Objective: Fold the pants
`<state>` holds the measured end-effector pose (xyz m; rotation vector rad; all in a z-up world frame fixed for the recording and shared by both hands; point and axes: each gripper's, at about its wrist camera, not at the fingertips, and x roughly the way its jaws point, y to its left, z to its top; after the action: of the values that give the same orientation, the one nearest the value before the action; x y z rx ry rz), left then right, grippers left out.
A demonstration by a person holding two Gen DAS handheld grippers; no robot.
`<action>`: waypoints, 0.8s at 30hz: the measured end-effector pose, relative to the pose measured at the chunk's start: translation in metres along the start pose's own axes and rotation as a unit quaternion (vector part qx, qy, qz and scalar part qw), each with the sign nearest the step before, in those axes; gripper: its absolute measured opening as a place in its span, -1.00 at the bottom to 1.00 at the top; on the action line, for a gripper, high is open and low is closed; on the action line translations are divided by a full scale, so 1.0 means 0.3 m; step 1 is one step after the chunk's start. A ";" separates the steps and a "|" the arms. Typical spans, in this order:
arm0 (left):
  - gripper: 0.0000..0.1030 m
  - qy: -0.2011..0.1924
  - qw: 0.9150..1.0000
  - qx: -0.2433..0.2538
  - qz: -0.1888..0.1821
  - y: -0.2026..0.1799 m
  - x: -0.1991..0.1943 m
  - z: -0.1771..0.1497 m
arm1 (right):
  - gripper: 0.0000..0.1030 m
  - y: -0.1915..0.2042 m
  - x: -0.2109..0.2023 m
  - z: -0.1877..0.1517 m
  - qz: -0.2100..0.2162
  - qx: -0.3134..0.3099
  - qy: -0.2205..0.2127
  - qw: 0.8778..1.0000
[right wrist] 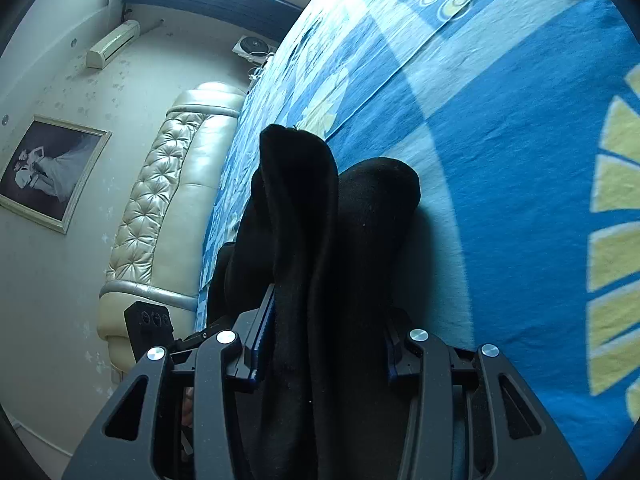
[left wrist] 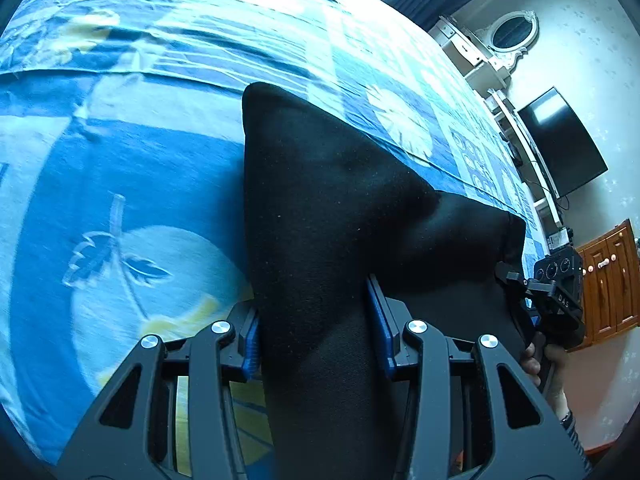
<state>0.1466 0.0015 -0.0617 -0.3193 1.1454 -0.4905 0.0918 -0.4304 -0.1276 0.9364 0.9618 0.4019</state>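
The black pants (left wrist: 320,208) hang bunched above the blue patterned bedspread (left wrist: 120,168). My left gripper (left wrist: 316,340) is shut on a thick fold of the pants, the cloth filling the gap between its blue pads (left wrist: 252,344). In the right wrist view my right gripper (right wrist: 324,344) is shut on another bunch of the black pants (right wrist: 304,200), which rises in two humps past the fingers. The right gripper also shows in the left wrist view (left wrist: 556,292), at the pants' far end, with a hand on it. The left gripper's body shows in the right wrist view (right wrist: 148,324).
The bedspread (right wrist: 500,160) covers a wide bed. A cream tufted headboard (right wrist: 160,200) stands at the bed's end, with a framed picture (right wrist: 48,168) on the wall. A black TV (left wrist: 560,140), a white dresser with an oval mirror (left wrist: 512,32) and a wooden cabinet (left wrist: 608,280) line the other wall.
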 end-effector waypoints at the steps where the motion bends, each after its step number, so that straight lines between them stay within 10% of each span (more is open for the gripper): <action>1: -0.16 -0.002 1.000 -0.001 0.001 0.010 -0.005 0.004 | -0.16 0.003 0.005 -0.002 0.000 0.000 0.001 1.000; 24: -0.11 -0.006 1.000 -0.014 -0.007 0.071 -0.021 0.013 | -0.17 0.016 0.018 -0.026 -0.001 0.005 -0.006 1.000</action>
<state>0.1527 0.0229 -0.0655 -0.3546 1.1393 -0.4836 0.0885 -0.4204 -0.1284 0.9462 0.9553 0.3896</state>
